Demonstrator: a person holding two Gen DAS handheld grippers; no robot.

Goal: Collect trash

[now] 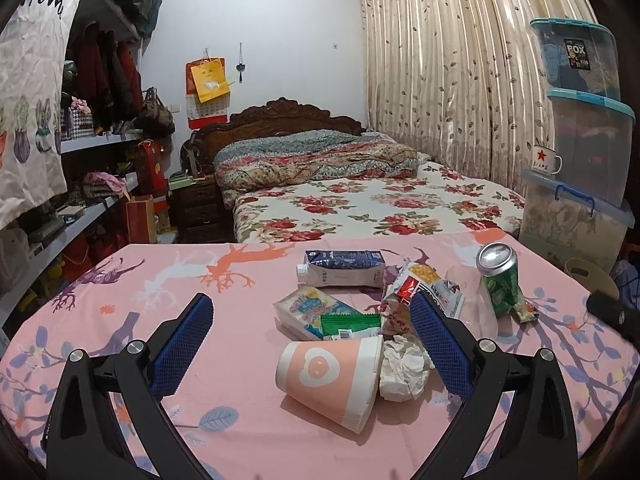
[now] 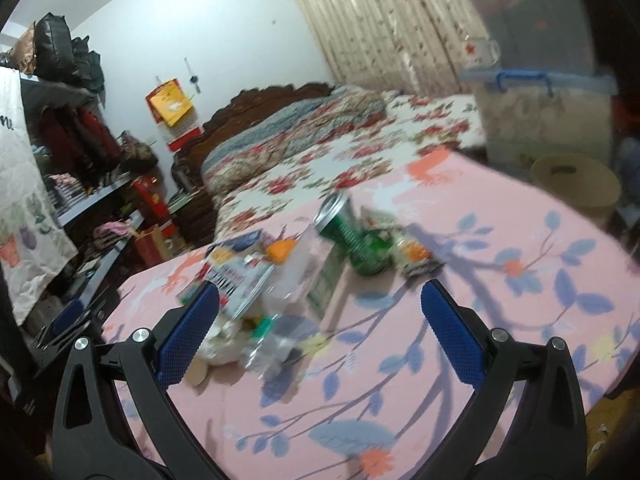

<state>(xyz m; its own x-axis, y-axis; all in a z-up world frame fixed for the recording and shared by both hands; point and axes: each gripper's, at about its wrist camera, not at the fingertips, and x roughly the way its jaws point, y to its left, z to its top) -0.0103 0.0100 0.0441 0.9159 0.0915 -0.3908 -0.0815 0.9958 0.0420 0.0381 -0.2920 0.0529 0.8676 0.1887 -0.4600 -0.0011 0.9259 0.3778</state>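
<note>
Trash lies in a pile on the pink table cloth (image 1: pixel 120 320). In the left wrist view a pink paper cup (image 1: pixel 332 376) lies on its side beside a crumpled tissue (image 1: pixel 404 368). Behind them are a snack packet (image 1: pixel 308 312), a green wrapper (image 1: pixel 352 326), a blue milk carton (image 1: pixel 344 268), a red and white wrapper (image 1: pixel 420 288) and a dented green can (image 1: pixel 500 280). My left gripper (image 1: pixel 312 316) is open above the cup and packet, holding nothing. My right gripper (image 2: pixel 320 304) is open too, near the blurred pile, with the green can (image 2: pixel 356 240) ahead of it.
A bed (image 1: pixel 360 200) with a floral cover stands behind the table. Stacked plastic storage boxes (image 1: pixel 584 120) with a white mug (image 1: pixel 546 160) rise at the right, beside a round beige stool (image 2: pixel 576 188). Shelves (image 1: pixel 92 144) full of clothes and bags line the left side.
</note>
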